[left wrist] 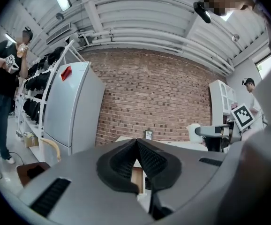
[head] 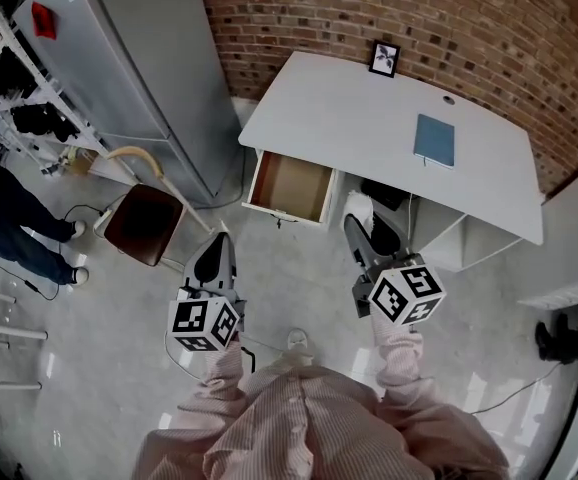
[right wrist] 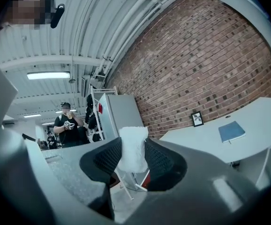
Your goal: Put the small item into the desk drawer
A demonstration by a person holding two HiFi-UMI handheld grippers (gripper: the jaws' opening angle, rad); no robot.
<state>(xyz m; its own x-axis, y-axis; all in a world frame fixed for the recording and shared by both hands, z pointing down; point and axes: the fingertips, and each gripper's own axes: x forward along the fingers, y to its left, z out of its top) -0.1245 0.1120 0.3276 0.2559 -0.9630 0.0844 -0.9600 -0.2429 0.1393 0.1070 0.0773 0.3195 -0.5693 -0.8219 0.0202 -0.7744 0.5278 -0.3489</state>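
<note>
The white desk (head: 369, 118) stands against the brick wall, and its wooden drawer (head: 291, 186) is pulled open at the front left. My right gripper (head: 355, 225) hovers over the floor just right of the drawer, shut on a small white fluffy item (head: 358, 206). In the right gripper view that item (right wrist: 133, 150) stands upright between the dark pads (right wrist: 108, 159) of the right gripper (right wrist: 133, 161). My left gripper (head: 215, 246) hangs lower left of the drawer, shut on nothing. In the left gripper view the left gripper (left wrist: 136, 143) has its tips touching, and the drawer (left wrist: 137, 177) shows below them.
A blue notebook (head: 435, 140) and a small picture frame (head: 384, 58) are on the desk. A tall grey cabinet (head: 139, 68) and a chair with a brown seat (head: 144, 224) stand left of the drawer. A person (head: 4, 218) stands by shelving at far left.
</note>
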